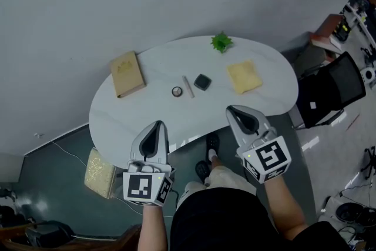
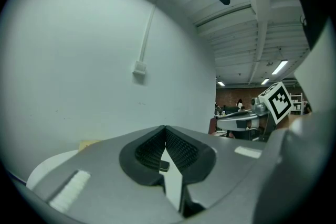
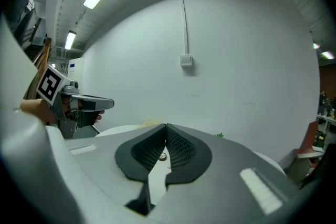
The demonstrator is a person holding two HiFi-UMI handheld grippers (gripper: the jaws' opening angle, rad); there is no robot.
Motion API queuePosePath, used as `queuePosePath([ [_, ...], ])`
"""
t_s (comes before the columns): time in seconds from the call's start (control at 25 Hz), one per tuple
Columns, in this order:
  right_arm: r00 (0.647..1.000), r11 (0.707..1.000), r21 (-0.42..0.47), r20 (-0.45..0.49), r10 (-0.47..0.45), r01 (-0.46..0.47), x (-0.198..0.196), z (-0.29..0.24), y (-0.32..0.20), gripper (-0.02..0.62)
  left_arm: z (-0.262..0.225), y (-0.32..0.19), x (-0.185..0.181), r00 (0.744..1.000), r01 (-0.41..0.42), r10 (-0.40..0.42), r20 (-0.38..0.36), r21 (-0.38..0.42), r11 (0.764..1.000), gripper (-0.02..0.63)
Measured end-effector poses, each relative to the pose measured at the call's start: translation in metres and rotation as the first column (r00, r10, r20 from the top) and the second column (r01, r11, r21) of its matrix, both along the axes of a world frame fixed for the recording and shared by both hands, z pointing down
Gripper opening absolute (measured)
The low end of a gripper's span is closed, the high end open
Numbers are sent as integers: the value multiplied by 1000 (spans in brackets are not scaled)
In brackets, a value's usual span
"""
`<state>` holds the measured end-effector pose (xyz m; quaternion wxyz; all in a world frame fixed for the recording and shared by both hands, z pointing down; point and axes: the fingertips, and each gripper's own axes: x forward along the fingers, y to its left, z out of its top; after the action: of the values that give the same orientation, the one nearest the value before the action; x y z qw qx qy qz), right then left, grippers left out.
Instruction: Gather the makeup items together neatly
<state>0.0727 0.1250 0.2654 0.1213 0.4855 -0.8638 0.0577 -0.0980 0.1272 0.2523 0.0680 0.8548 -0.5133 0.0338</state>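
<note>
Three small makeup items lie in the middle of the white table (image 1: 117, 117): a round compact (image 1: 177, 91), a thin stick (image 1: 188, 86) and a dark square compact (image 1: 202, 82). My left gripper (image 1: 158, 124) hovers at the table's near edge, short of them, jaws shut and empty. My right gripper (image 1: 230, 109) is at the near right, also shut and empty. In the left gripper view the tips (image 2: 165, 127) meet, with the dark compact (image 2: 164, 166) showing below them. In the right gripper view the tips (image 3: 166, 125) meet above the round compact (image 3: 163, 156).
A tan book (image 1: 127, 73) lies at the table's left, a yellow cloth (image 1: 244, 76) at the right, a small green plant (image 1: 221, 42) at the far edge. A black chair (image 1: 329, 91) stands to the right. A yellow cushion (image 1: 100, 172) sits on the floor.
</note>
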Motion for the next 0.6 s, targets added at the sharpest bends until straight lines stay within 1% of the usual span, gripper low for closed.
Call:
queuePosePath([
  [0.32,1000,1000,11,3,5,-5,6,1,10,9,-1,10,11,1000,-23,23,2,8,1000,-3],
  [0.6,1000,1000,-13,-5,5,-6,8,12,14,9,8,13,22,999,-39,39,0,-11,999,-3],
])
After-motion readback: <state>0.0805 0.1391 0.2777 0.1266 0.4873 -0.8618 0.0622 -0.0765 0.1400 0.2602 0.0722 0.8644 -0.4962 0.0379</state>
